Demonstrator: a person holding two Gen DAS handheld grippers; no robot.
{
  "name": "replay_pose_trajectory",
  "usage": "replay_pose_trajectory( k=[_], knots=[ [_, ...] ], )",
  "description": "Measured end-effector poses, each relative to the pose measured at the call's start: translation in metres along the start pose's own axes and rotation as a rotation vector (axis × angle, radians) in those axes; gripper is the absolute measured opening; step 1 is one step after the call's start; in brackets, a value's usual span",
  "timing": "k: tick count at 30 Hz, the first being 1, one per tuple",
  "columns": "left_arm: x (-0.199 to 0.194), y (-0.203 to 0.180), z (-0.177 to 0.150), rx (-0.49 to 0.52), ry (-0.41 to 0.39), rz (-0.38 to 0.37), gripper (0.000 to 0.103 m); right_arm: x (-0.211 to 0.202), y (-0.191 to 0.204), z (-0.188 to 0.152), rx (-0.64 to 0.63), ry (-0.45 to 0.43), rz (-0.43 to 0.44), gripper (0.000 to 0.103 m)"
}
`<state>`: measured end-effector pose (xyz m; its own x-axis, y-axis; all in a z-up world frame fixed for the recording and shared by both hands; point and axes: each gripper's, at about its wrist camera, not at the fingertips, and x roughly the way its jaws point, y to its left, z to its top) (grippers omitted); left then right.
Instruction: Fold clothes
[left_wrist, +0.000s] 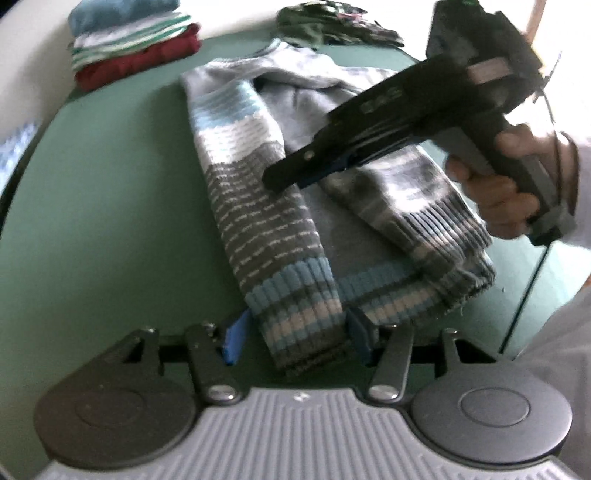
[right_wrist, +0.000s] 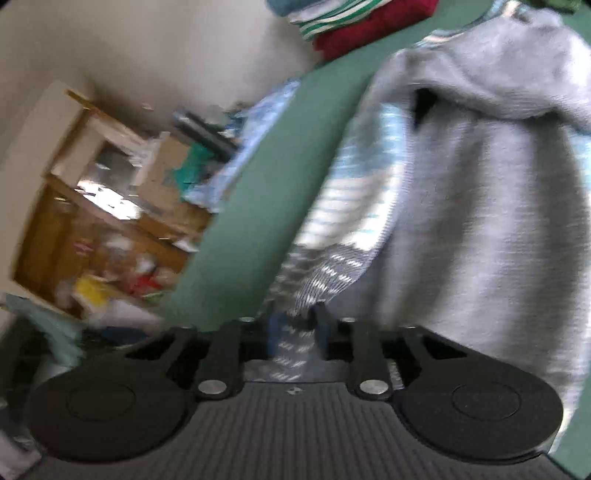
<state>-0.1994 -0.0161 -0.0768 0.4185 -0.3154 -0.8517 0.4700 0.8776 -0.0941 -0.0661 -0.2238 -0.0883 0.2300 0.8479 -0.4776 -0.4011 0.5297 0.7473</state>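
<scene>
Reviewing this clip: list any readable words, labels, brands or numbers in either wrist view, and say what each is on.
None can be read.
Right gripper: pale marks on its black body, too blurred to read.
Left gripper: a small white mark on its grey housing, no lettering.
Wooden shelf: packages blurred, nothing legible.
Striped sweater and folded stack: no print or tags visible.

Right tongs (right_wrist: 297, 334) pinch striped sleeve (right_wrist: 325, 269) of grey sweater (right_wrist: 480, 221).
</scene>
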Motion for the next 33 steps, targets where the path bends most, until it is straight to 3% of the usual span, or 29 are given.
replay_pose_trajectory(
  k=[3, 8, 11, 14, 17, 18, 21, 23, 27, 29, 33],
  knots=[
    [-0.011, 0.016, 0.0, -0.104, -0.03, -0.025, 0.046, -0.01, 0.012, 0.0, -0.029, -0.005, 0.104, 0.018],
    [-0.015, 0.034, -0.008, -0.178, -0.041, 0.057, 0.047, -0.009, 0.014, -0.012, -0.089, 0.058, 0.084, 0.03],
    [-0.018, 0.037, -0.012, -0.181, -0.043, 0.094, 0.05, -0.008, 0.011, -0.026, -0.13, 0.109, 0.02, 0.03],
    [-0.02, 0.032, -0.009, -0.155, -0.051, 0.104, 0.051, -0.008, 0.011, -0.035, -0.137, 0.101, -0.002, 0.03],
    [-0.018, 0.025, -0.007, -0.118, -0.055, 0.12, 0.063, -0.001, 0.013, -0.039, -0.137, 0.091, 0.005, 0.031],
    [-0.017, 0.024, -0.006, -0.107, -0.053, 0.125, 0.063, 0.004, 0.014, -0.04, -0.133, 0.09, 0.019, 0.029],
    [-0.014, 0.023, -0.007, -0.102, -0.04, 0.129, 0.063, 0.011, 0.015, -0.04, -0.099, 0.099, 0.038, 0.012],
    [-0.02, 0.023, -0.006, -0.108, -0.048, 0.111, 0.062, 0.005, 0.018, -0.037, -0.097, 0.096, 0.048, 0.011],
    [-0.039, 0.021, -0.001, -0.124, -0.091, -0.008, 0.065, -0.026, 0.03, -0.03, -0.122, 0.065, 0.061, 0.011],
    [-0.041, 0.016, 0.002, -0.108, -0.103, -0.024, 0.07, -0.036, 0.032, -0.029, -0.129, 0.059, 0.044, 0.014],
    [-0.027, 0.013, 0.003, -0.081, -0.061, 0.002, 0.071, -0.027, 0.024, -0.036, -0.096, 0.127, 0.014, 0.033]
  ],
)
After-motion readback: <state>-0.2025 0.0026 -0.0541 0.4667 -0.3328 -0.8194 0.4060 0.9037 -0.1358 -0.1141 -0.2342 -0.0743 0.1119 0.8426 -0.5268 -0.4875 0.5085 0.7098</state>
